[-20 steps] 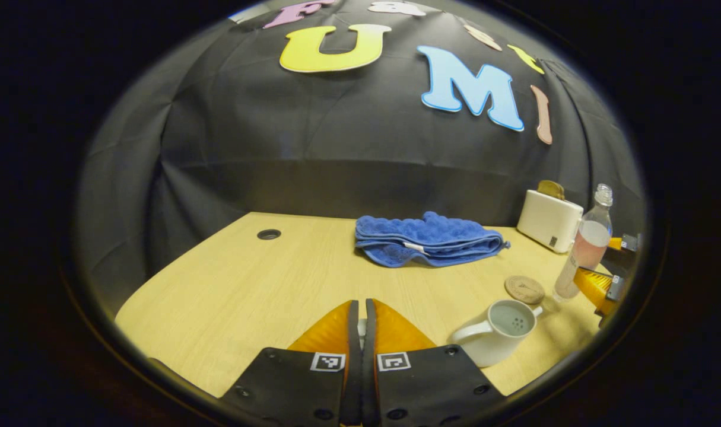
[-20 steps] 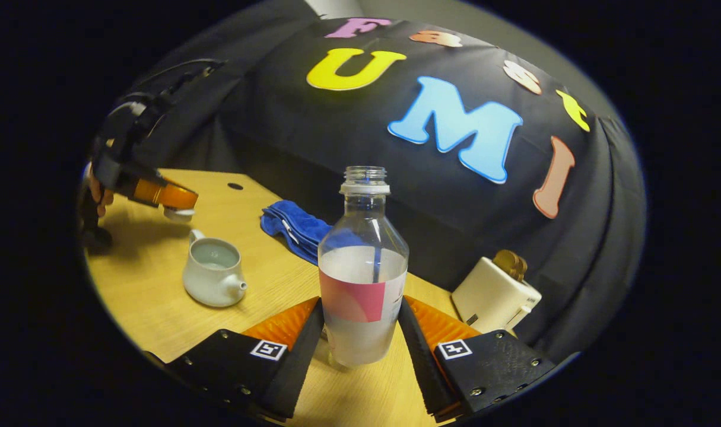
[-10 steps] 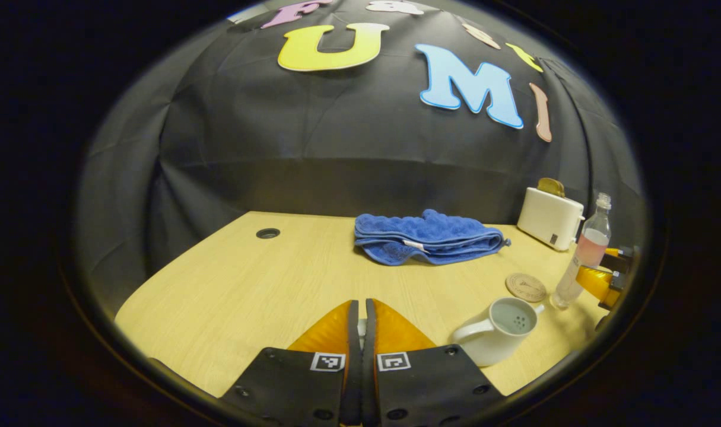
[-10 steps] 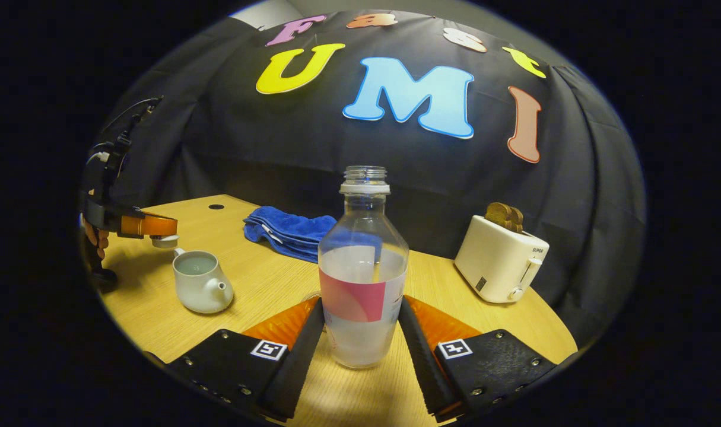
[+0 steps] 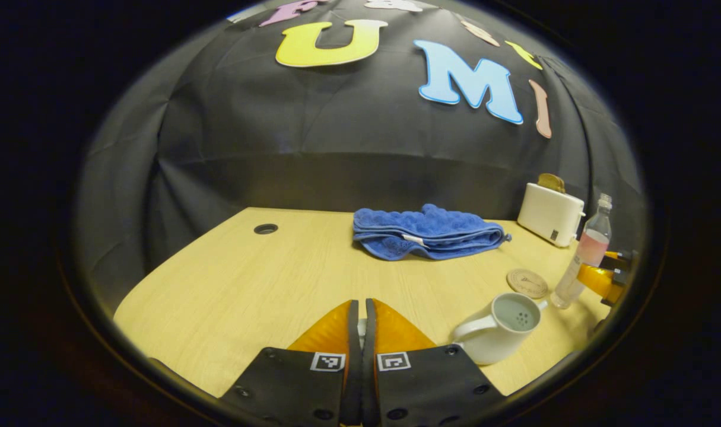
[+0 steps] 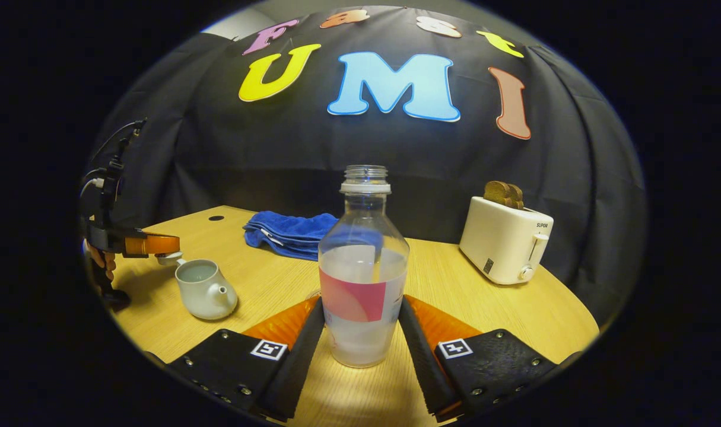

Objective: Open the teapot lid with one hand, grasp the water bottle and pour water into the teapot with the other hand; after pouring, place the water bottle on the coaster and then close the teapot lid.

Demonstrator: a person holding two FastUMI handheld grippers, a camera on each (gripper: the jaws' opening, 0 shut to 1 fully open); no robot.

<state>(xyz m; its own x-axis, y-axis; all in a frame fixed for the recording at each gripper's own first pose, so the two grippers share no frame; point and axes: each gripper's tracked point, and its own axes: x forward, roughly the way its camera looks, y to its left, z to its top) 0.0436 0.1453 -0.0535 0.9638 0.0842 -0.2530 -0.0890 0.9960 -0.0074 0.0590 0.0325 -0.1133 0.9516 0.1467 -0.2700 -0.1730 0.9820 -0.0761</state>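
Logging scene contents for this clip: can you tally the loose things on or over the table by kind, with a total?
Teapot: 1
Teapot lid: 1
Water bottle: 1
Coaster: 1
Blue towel: 1
Toaster: 1
Total: 6

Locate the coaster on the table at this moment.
In the left gripper view the coaster lies flat on the table, low on the right, between the open teapot and the toaster, just left of the water bottle.
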